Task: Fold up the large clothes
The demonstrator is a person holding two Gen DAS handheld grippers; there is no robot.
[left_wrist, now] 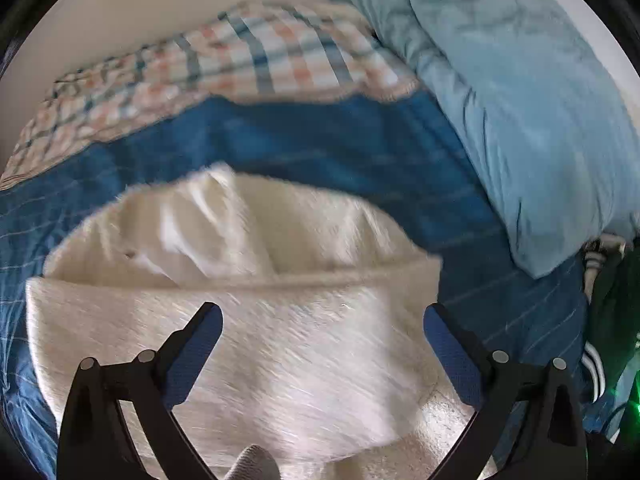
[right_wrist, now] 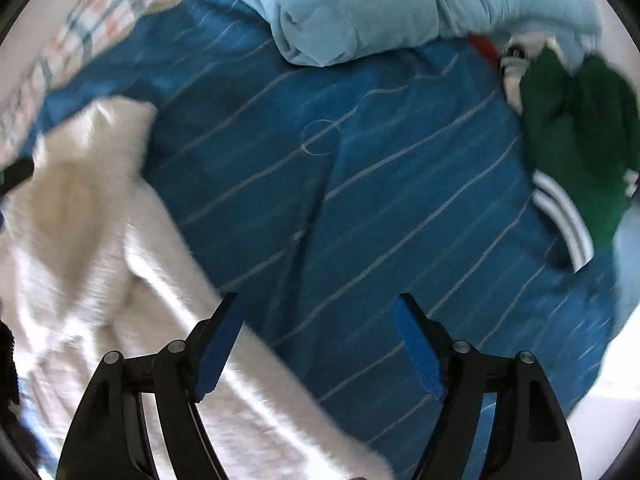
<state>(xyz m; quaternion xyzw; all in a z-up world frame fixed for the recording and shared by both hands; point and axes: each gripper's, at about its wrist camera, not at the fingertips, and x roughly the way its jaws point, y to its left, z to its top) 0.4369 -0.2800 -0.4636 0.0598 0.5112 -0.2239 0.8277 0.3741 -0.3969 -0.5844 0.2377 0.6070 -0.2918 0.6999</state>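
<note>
I see the white fleece garment (left_wrist: pixel 248 320) lying on the bed with the blue striped cover (right_wrist: pixel 360 200), and one part is already folded over, so I judge the folding is in the middle. My left claw (left_wrist: pixel 323 322) is above the garment, fingers wide apart, holding nothing. My right claw (right_wrist: pixel 318 314) is also spread and empty, just beside the garment's right edge. A green garment with white stripes (right_wrist: pixel 580 128) waits near the light blue pillow (right_wrist: pixel 380 4), not yet folded.
</note>
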